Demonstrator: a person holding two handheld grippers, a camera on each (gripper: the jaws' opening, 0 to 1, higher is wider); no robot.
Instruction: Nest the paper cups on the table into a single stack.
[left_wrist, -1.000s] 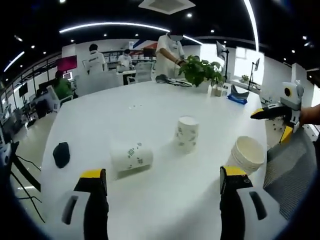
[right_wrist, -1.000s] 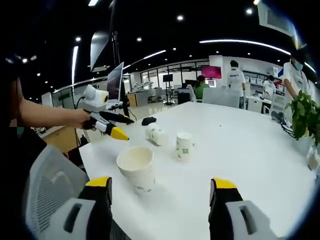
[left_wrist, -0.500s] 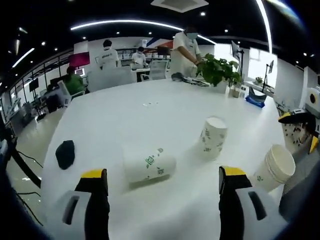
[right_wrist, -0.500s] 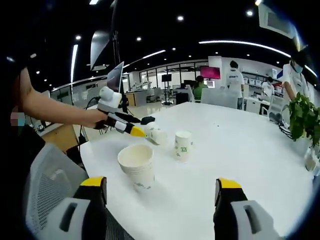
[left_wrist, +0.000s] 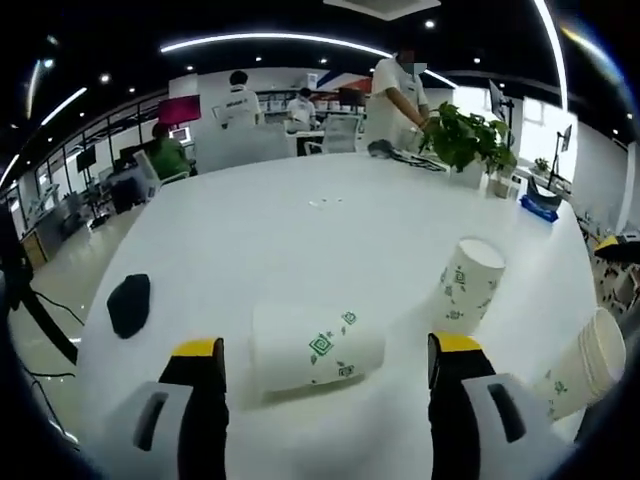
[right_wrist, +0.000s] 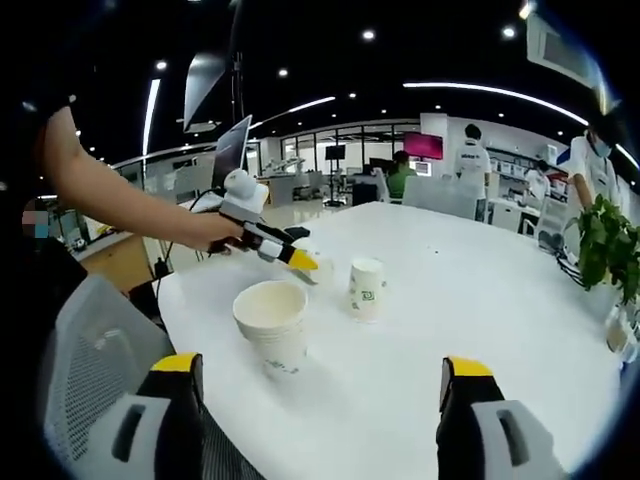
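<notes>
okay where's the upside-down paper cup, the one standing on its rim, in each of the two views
Left gripper view: the upside-down cup stands right of centre, beyond the cup lying on its side between the jaws.
Right gripper view: the same cup stands just above centre, right of the left gripper.
Shared landmark: the stack of cups at the left gripper view's right edge; in the right gripper view it sits left of centre.

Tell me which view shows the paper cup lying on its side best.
The left gripper view: the tipped cup lies close and unblocked between its jaws. In the right gripper view, the left gripper covers nearly all of it.
</notes>
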